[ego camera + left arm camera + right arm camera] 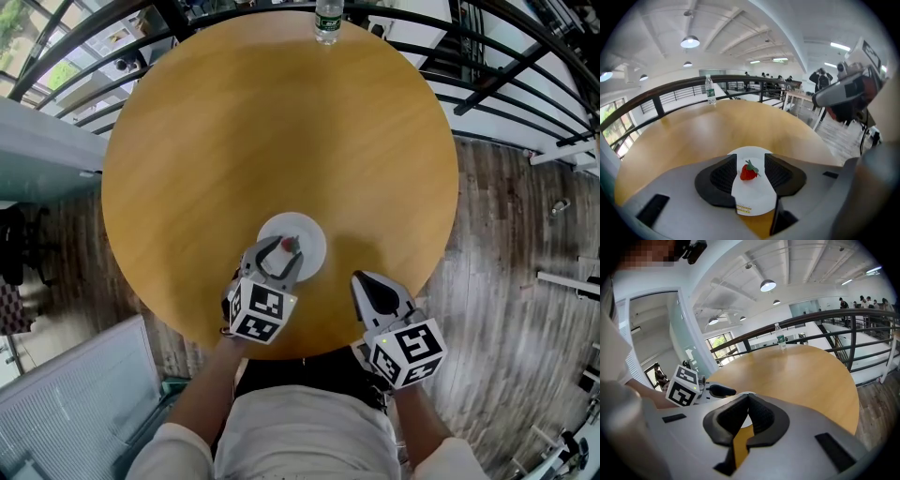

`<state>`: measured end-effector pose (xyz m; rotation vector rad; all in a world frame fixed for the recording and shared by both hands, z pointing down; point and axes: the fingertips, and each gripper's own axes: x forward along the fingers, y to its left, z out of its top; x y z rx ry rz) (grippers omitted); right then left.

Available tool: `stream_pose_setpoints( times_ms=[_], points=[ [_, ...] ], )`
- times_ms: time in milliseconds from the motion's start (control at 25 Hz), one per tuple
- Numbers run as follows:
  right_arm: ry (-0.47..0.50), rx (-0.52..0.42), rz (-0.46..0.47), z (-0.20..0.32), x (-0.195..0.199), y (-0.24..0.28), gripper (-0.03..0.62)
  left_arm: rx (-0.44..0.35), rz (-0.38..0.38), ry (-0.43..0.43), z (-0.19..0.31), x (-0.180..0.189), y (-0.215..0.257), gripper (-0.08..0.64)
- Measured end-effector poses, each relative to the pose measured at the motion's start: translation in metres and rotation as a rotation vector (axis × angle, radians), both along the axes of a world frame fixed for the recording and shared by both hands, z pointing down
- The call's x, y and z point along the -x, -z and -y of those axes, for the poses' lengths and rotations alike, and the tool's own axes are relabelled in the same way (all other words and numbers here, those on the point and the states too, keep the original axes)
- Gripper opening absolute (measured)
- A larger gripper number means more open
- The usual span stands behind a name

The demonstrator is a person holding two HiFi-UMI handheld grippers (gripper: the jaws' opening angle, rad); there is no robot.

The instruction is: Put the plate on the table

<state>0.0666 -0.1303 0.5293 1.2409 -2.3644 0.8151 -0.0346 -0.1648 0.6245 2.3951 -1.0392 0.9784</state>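
Looking from my left side across, my left gripper (281,251) has its jaws spread wide, one on each side of the white plate (305,230). In the left gripper view the pads stand clear of the plate (752,194) and press on nothing. I judge that I hold them apart like this because the plate already lies flat on the round wooden table (281,122), near my edge of it, so a grip is no longer needed. The plate's own job looks done from here.

A strawberry (748,172) sits on the plate, upright enough that its green top shows. I judge that keeping the plate level is why it lies near the middle and not at the rim.

Further right, my right gripper (364,279) hangs over the table's near edge, well apart from the plate. Its jaws are closed together with nothing between them, as the right gripper view (748,399) shows. I take it to be idle, kept out of the left one's way.

At the far edge of the table stands a water bottle (328,21), upright and nowhere near my work.

Counting: one table, one plate, one strawberry, one bottle, and two grippers, each with one marker cube.
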Motion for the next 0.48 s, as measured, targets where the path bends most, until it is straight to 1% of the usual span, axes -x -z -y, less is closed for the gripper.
stream_pose_setpoints(
  times_ms=[80,120,160,280,360,400,480],
  points=[
    [0.002,-0.023,0.0,-0.001,0.002,0.012,0.025,0.0,-0.08,0.044,-0.002,0.005,0.022,0.198],
    [0.004,-0.038,0.0,0.0,0.002,0.019,0.025,-0.009,-0.105,0.057,-0.004,0.008,0.033,0.198],
    [0.006,-0.053,0.001,0.0,0.002,0.027,0.025,-0.026,-0.115,0.062,-0.007,0.01,0.046,0.191],
    [0.016,-0.09,-0.01,-0.003,0.002,0.05,0.025,-0.111,-0.104,0.047,-0.022,0.017,0.088,0.149],
    [0.027,-0.105,-0.023,-0.007,0.003,0.062,0.025,-0.156,-0.114,0.054,-0.033,0.024,0.115,0.119],
    [0.031,-0.114,-0.027,-0.009,0.003,0.068,0.025,-0.164,-0.133,0.066,-0.038,0.027,0.127,0.103],
    [0.042,-0.137,-0.032,-0.009,0.003,0.082,0.025,-0.14,-0.197,0.086,-0.046,0.029,0.145,0.073]
  ],
)
